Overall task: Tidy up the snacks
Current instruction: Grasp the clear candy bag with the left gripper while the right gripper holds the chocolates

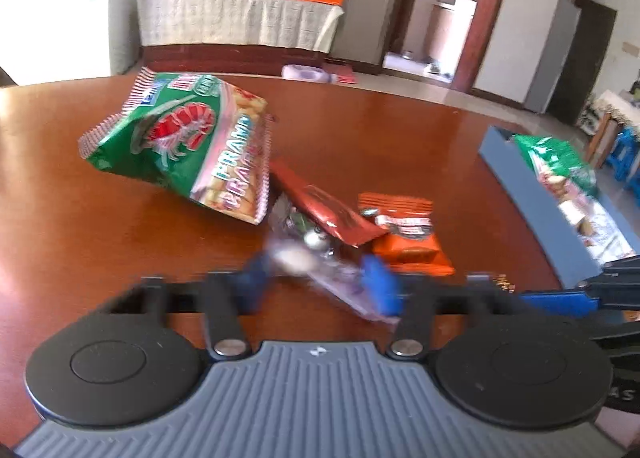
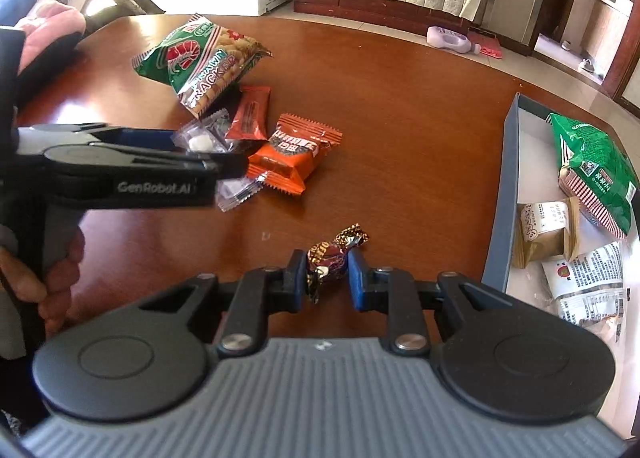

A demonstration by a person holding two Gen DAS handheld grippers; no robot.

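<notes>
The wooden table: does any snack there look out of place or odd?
Nothing looks damaged or spilled. A green prawn cracker bag, a dark red bar wrapper and an orange biscuit packet lie loose in an untidy overlapping heap, outside the grey-blue box.

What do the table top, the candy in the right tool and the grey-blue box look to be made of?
Table: reddish-brown wood, likely varnished; it shows soft window glare. Candy in the right tool: crinkled metallic foil or film, twisted ends, glinting. Box: matte, thin straight walls, probably cardboard; plastic cannot be ruled out.
</notes>
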